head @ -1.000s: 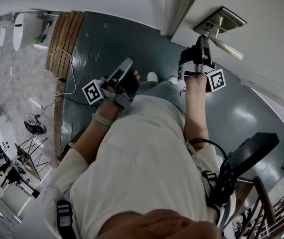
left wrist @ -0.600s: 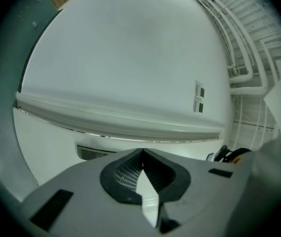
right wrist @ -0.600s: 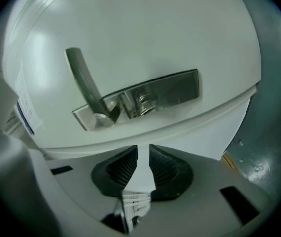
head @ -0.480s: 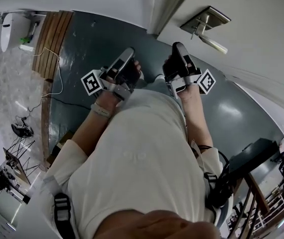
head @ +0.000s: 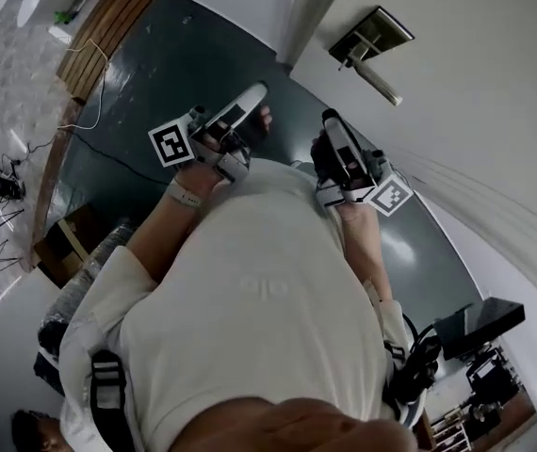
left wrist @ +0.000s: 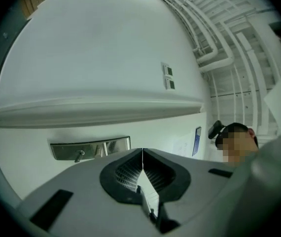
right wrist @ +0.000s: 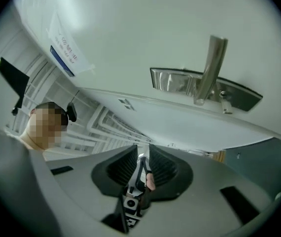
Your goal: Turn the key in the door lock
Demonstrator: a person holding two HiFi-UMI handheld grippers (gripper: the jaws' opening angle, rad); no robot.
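Metal door handle (head: 376, 72) now well clear of right gripper (head: 331, 121), pulled back, jaws slightly apart; left gripper (head: 257, 92) jaws together

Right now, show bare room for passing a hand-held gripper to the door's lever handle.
Bare white door face lies between the silver lock plate with its lever handle and the right hand-held gripper. The dark grey floor between the left hand-held gripper and the wooden boards is free. Crowded: the gap between both hand-held grippers.
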